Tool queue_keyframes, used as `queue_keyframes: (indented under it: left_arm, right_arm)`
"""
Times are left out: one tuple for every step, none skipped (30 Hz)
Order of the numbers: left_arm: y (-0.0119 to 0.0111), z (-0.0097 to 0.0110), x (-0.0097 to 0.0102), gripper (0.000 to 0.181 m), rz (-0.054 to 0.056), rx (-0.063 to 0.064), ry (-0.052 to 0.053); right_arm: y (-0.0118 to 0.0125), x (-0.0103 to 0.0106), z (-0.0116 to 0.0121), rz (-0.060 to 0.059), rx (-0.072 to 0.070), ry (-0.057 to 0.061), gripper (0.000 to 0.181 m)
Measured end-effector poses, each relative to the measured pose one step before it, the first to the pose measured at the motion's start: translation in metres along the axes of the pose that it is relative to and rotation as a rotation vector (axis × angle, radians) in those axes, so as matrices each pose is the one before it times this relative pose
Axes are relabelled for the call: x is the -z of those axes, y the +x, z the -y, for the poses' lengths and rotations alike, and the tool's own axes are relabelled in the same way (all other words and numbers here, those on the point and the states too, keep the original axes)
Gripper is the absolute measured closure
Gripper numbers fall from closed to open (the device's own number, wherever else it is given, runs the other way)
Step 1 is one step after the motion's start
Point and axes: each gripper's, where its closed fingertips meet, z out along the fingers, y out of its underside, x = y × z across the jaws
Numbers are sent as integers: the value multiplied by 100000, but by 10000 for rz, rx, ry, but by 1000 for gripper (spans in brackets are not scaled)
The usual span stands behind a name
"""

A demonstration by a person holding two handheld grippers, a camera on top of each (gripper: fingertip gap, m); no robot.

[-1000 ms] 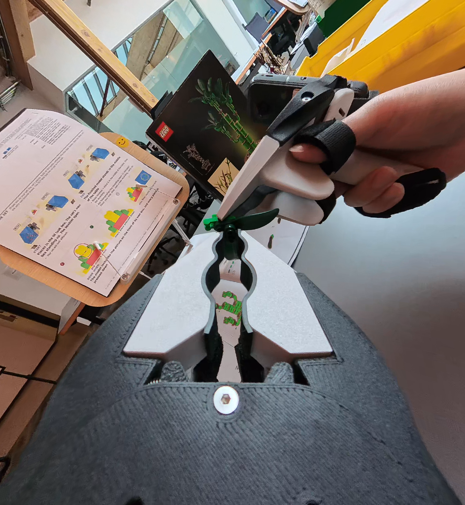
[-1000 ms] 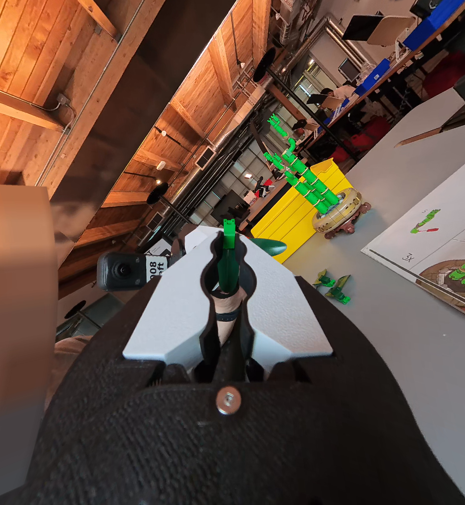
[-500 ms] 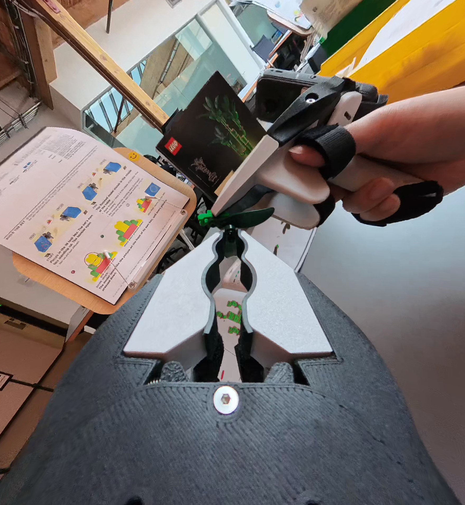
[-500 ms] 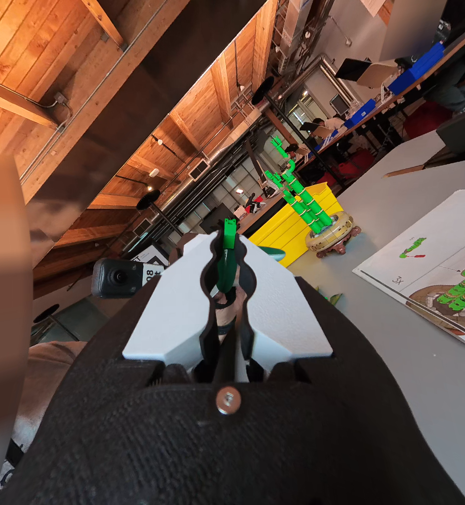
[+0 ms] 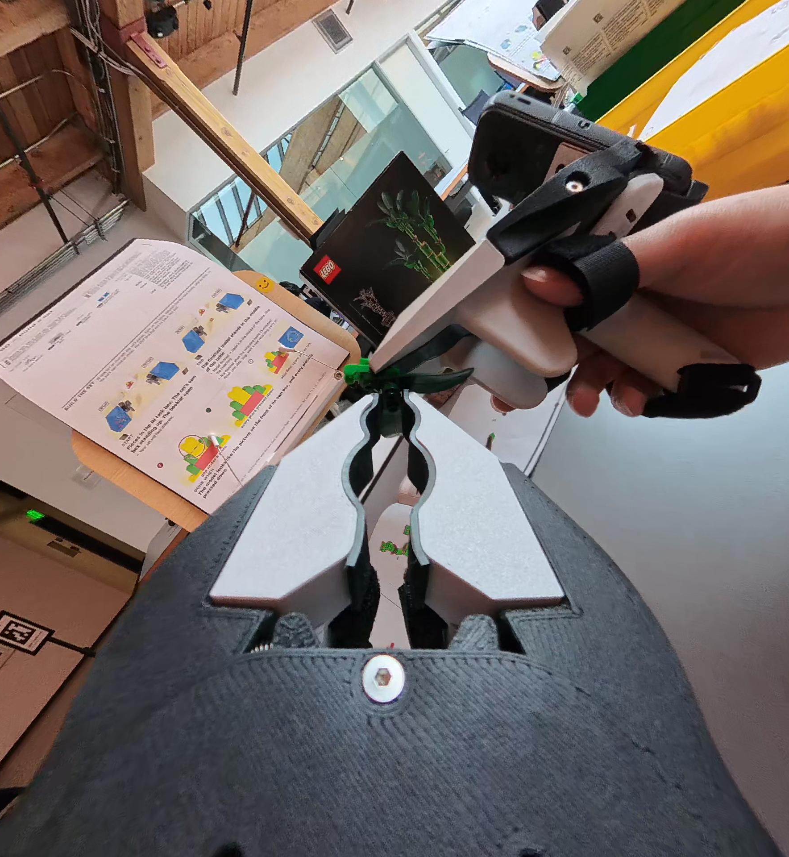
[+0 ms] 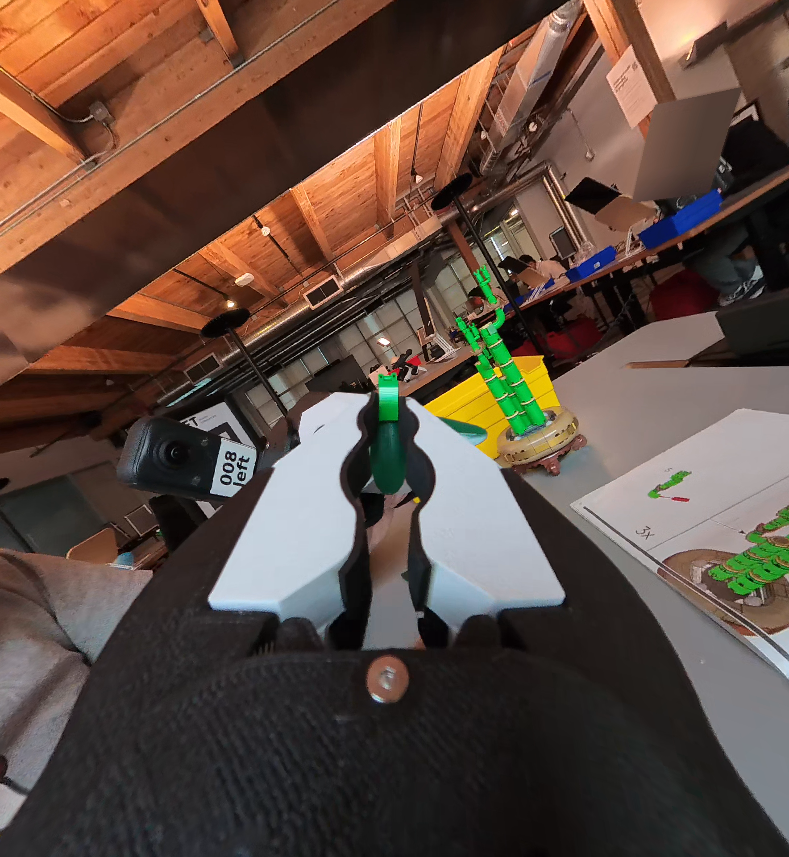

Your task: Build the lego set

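Note:
In the left wrist view my left gripper is shut on a dark green leaf piece. My right gripper, held by a hand, meets it tip to tip from the upper right, with a bright green clip and a dark leaf at its tips. In the right wrist view my right gripper is shut on a dark green leaf that carries the bright green clip. The bamboo model stands in its round tan pot on the grey table. How the held pieces join is hidden.
An open instruction booklet lies on the table at the right. A yellow bin stands behind the model. In the left wrist view a printed sheet on a wooden board and the black set box stand at the far side.
Both grippers have tilted and shifted while staying tip to tip with their green pieces. The loose green pieces on the table have left the right wrist view.

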Motion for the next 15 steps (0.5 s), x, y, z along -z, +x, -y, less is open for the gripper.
queue_keyframes:
  left_arm:
    - [-60, 15, -4, 175, 85, -6, 6]
    - [-55, 32, 18, 175, 76, -11, 30]
    - [-18, -14, -4, 175, 48, -33, 0]
    - [-5, -39, -18, 175, 22, -52, -21]
    - [13, -24, 4, 175, 10, -55, -13]
    - [6, -14, -7, 175, 28, -59, -11]
    - [-13, -40, -8, 175, 61, -81, -20]
    - [-31, -50, -13, 175, 82, -102, -36]
    - [-49, -53, -18, 175, 94, -96, -36]
    - [-63, -49, -10, 175, 95, -75, -33]
    - [-47, -61, -17, 175, 83, -75, -41]
    - [-44, -85, -28, 175, 70, -89, -53]
    - [-20, -93, -26, 176, 62, -83, -55]
    - [-22, -87, -40, 176, 64, -72, -55]
    - [-15, -97, -28, 176, 62, -60, -60]
  right_arm:
    - [-21, -69, 13, 19, -1, 106, 176]
    - [-47, -29, 49, 88, -120, 115, 176]
    - [23, -13, 13, 65, -204, 66, 176]
    - [28, -12, -5, 68, -180, 34, 175]
    - [15, 23, -21, 72, -158, -1, 175]
    - [19, 2, -14, 55, -145, 6, 175]
    - [31, -13, 6, 26, -150, 32, 175]
    - [54, -37, -3, 3, -136, 50, 175]
    - [42, -40, 18, 6, -70, 79, 175]
    - [26, -42, 14, 8, -22, 92, 175]
    - [51, -55, 8, 4, -51, 74, 175]
    - [92, -31, -3, -9, -96, 51, 175]
    - [88, -27, -2, -10, -51, 59, 175]
    - [74, -23, -2, -17, -2, 62, 175]
    - [87, -26, -31, -48, 38, 52, 175]
